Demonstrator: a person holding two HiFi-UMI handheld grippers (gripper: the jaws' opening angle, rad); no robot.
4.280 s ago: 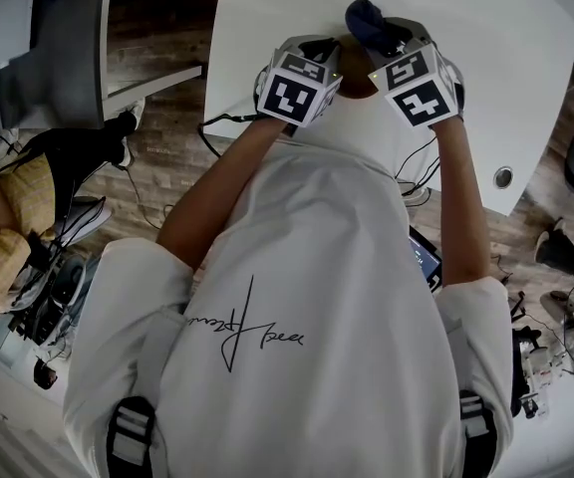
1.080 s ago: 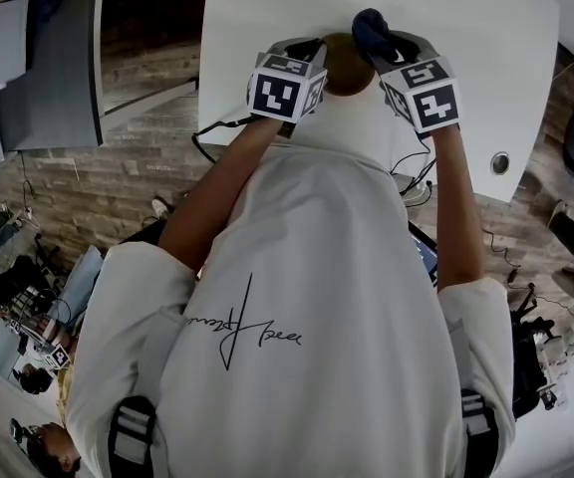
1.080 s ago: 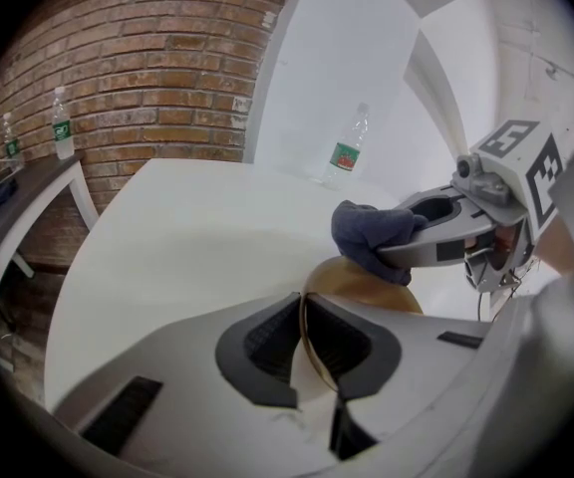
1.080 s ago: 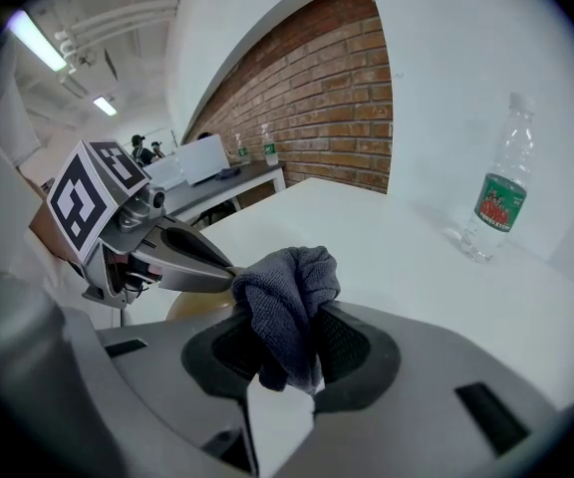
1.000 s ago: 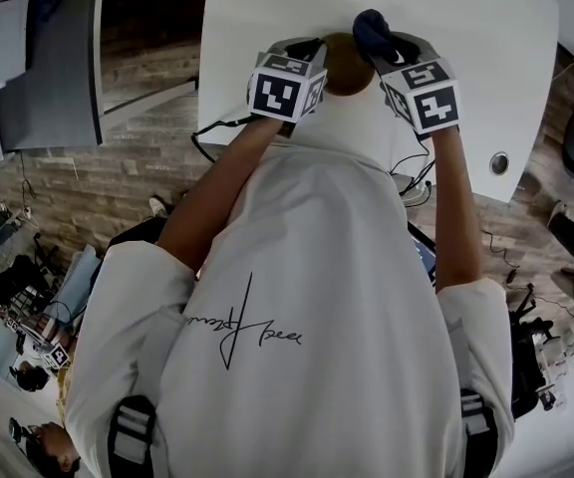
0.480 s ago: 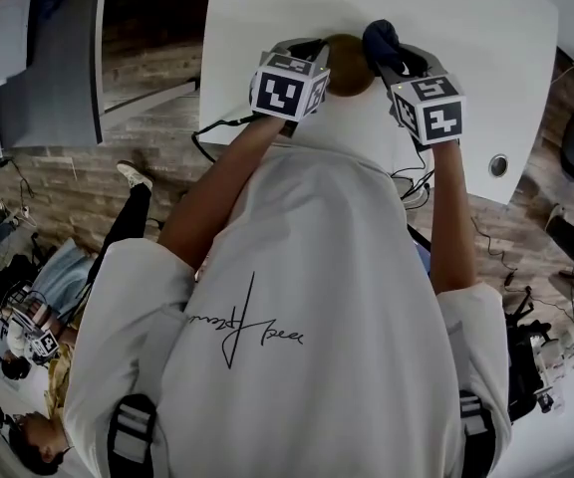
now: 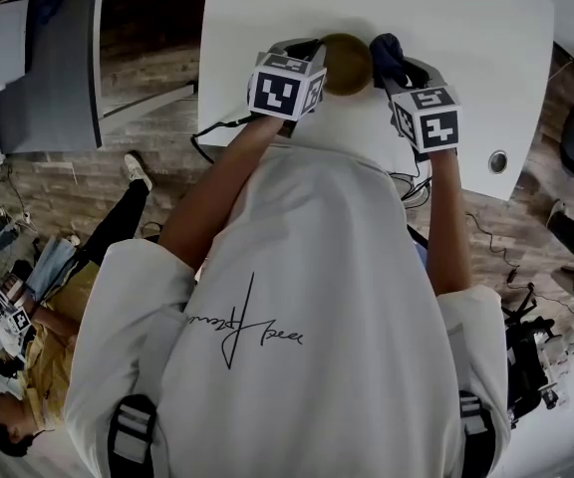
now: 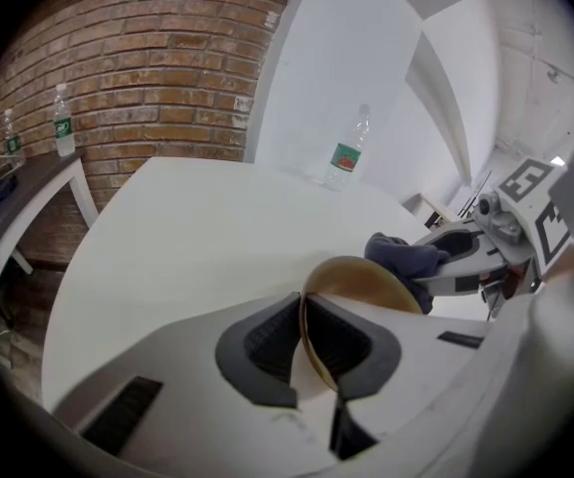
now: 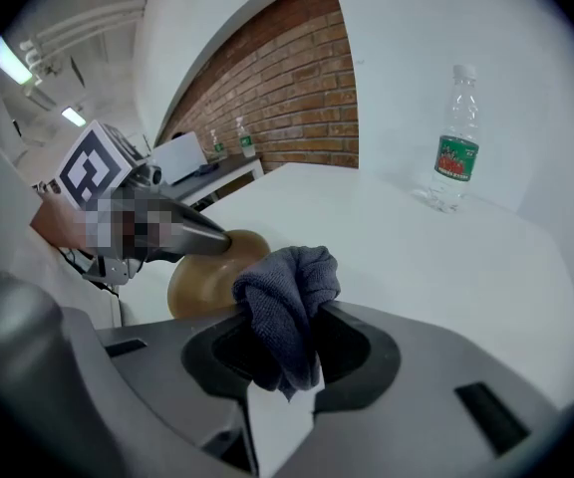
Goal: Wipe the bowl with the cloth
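A tan bowl (image 7: 347, 63) is held tilted on its edge over the white table (image 7: 476, 28). My left gripper (image 7: 312, 56) is shut on its rim; in the left gripper view the thin rim (image 8: 314, 342) is pinched between the dark pads (image 8: 267, 342). My right gripper (image 7: 399, 66) is shut on a bunched dark blue-grey cloth (image 7: 387, 53), just right of the bowl. In the right gripper view the cloth (image 9: 287, 297) sticks up from the jaws, with the bowl (image 9: 202, 277) behind it. Whether cloth and bowl touch I cannot tell.
A clear water bottle (image 9: 453, 147) with a green and red label stands far back on the table, also in the left gripper view (image 8: 345, 157). Two bottles (image 8: 63, 122) stand on a side desk by the brick wall. A cable hole (image 7: 497, 160) sits near the table's right edge.
My right gripper has moved right and toward me with the cloth, off the bowl, so more of the bowl shows. The left gripper has kept still with the bowl.
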